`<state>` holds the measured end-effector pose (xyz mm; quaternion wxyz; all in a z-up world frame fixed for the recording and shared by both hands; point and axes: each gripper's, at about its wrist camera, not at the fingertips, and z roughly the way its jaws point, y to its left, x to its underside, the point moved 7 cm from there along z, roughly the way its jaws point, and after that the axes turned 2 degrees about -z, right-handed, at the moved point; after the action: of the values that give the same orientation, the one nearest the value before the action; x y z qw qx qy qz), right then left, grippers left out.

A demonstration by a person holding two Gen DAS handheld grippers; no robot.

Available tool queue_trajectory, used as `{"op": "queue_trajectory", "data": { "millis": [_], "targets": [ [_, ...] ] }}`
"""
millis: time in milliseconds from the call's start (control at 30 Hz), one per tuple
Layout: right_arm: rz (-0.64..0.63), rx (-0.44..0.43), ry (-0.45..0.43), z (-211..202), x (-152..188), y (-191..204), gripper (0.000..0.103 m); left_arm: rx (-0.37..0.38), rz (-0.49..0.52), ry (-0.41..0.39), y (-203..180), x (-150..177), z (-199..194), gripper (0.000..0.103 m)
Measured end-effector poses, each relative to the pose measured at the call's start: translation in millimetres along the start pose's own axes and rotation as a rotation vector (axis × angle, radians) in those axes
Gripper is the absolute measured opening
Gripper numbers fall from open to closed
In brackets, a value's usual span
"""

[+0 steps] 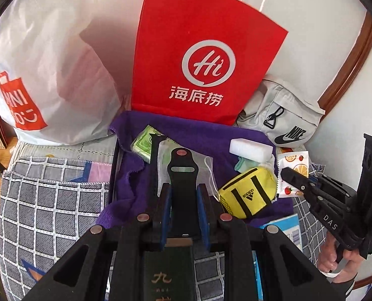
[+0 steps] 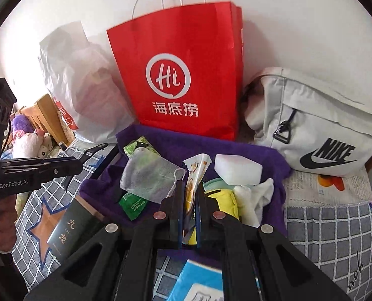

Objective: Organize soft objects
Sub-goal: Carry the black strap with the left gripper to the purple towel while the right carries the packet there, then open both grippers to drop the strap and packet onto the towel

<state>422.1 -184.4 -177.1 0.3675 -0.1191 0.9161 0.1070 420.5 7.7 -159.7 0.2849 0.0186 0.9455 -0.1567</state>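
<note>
Fruit-print sachet (image 2: 193, 195), white sponge (image 2: 238, 169) on purple towel (image 2: 266, 155).

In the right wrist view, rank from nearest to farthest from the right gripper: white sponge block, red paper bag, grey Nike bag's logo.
From the right gripper, shut on a fruit-print packet:
1. White sponge block, just up and right, on the purple cloth.
2. Red paper bag, standing behind the cloth, straight ahead.
3. Grey Nike bag's logo, far right. Order of 2 and 3 is close.
</note>
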Motion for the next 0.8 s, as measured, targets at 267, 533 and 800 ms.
{"op": "queue_trajectory", "data": {
  "millis": [267,533,800],
  "targets": [
    [-0.009,-0.05,0.078,49,6,-1,0.008,-0.008,0.002,0.055,2,-8,38,0.02],
    [0.024,-0.06,0.138,72,15,-12,0.012,-0.016,0.018,0.114,-2,-6,70,0.02],
    [0.033,-0.081,0.152,79,20,-19,0.051,-0.038,0.026,0.144,0,-4,93,0.021]
  ]
}}
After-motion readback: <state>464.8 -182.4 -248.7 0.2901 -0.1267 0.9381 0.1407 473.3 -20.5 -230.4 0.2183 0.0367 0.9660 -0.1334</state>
